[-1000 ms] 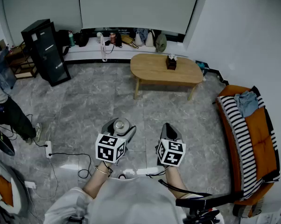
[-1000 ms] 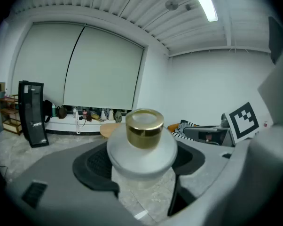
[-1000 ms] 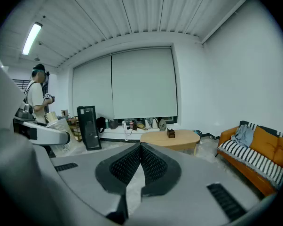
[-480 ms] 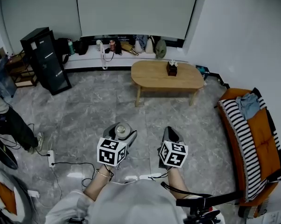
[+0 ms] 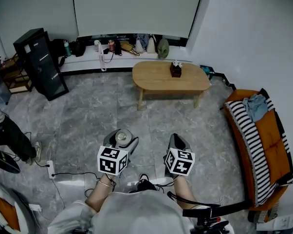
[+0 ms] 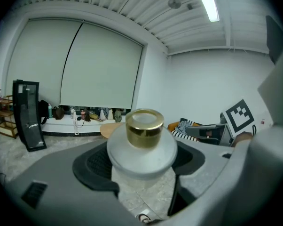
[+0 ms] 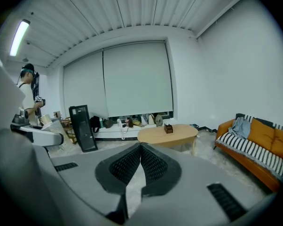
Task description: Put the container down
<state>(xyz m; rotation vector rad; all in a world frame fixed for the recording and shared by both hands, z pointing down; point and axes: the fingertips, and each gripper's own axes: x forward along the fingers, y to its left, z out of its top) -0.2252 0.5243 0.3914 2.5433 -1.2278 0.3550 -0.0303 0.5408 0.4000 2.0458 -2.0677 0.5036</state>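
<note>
Container held over the floor

Left gripper (image 5: 119,141) jaws clamp the frosted container (image 6: 141,150), its gold cap (image 6: 144,126) upward, above the grey floor (image 5: 88,116). Right gripper (image 7: 140,150) jaws are pressed together, empty. Wooden table (image 5: 168,77) stands well ahead.

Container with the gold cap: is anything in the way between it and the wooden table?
Nothing visible does. The left gripper holds the container, and only grey floor lies between it and the wooden table. A small dark box sits on the tabletop.
</note>
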